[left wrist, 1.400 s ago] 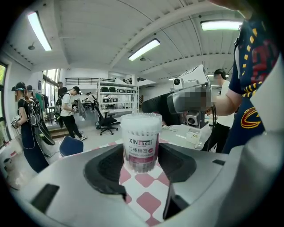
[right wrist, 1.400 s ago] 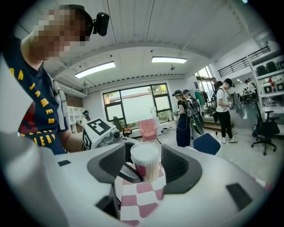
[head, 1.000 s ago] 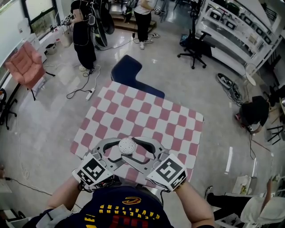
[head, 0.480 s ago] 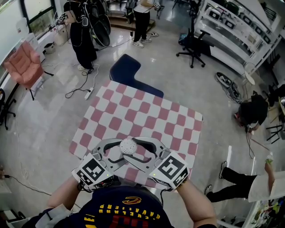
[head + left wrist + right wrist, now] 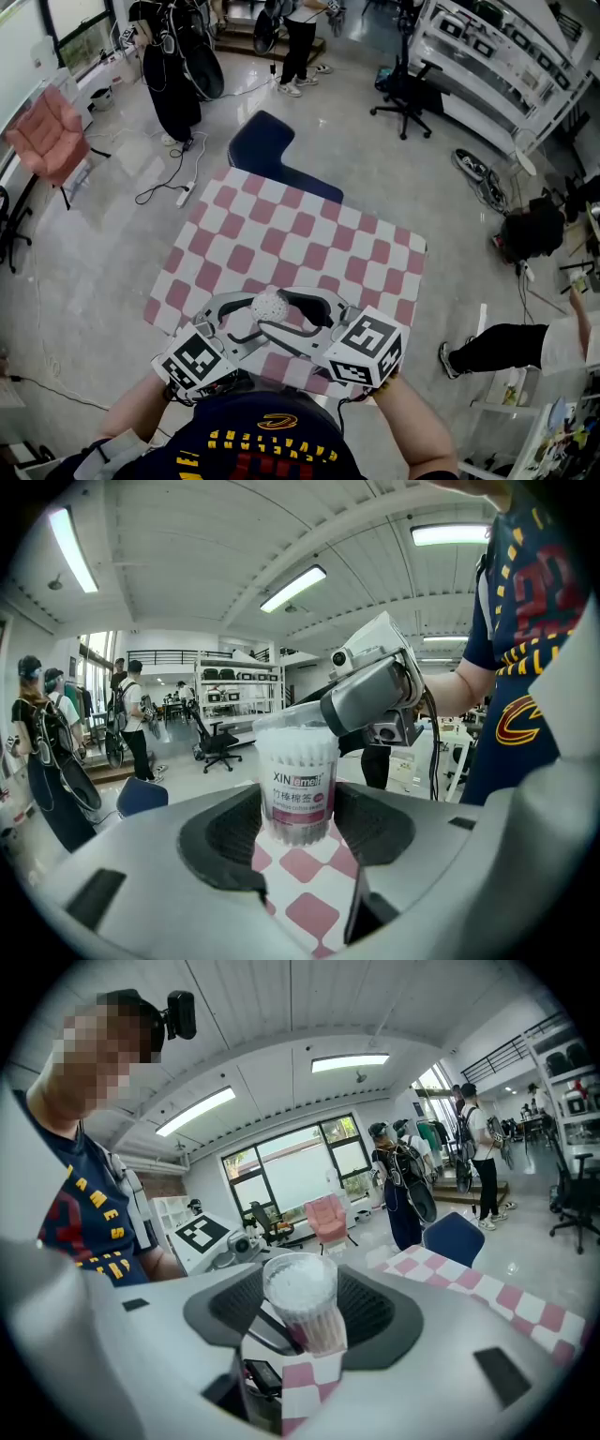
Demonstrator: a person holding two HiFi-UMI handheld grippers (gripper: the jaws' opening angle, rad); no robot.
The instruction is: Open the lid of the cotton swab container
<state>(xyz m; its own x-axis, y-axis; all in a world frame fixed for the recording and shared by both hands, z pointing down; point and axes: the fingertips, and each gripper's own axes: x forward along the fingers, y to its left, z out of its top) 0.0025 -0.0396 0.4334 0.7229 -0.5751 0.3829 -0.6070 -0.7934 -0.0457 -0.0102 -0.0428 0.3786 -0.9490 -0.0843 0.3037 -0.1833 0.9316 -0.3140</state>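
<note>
Head view first: both grippers meet over the near edge of the red-and-white checked worktop (image 5: 309, 234). Between them stands the clear round plastic cotton swab container (image 5: 269, 305), white swab heads showing at its top.

Over to the left gripper view: the left hand-held gripper (image 5: 298, 829) has its jaws pressed onto the container's lower body, one dark pad on each side of the printed label. The tub is upright and dead centre ahead of it. Whether its base touches the worktop, I can't tell. The clear plastic lid (image 5: 281, 728) looks to be on yet, and a grey jaw of the other gripper reaches across it from the far side.

Now the right gripper view: the right hand-held gripper (image 5: 302, 1312) is closed around the container's top end, pads hugging both sides of the lid, looking at it on a slant.

Here's the key relation. The container's long axis runs straight up; the left anchors low and the right sits at the lid, directly above the left's hold. I'd judge the coming move is a pull or peel along that upright axis, right working, left bracing. A tight lid could drag the tub through the left pads.
</note>
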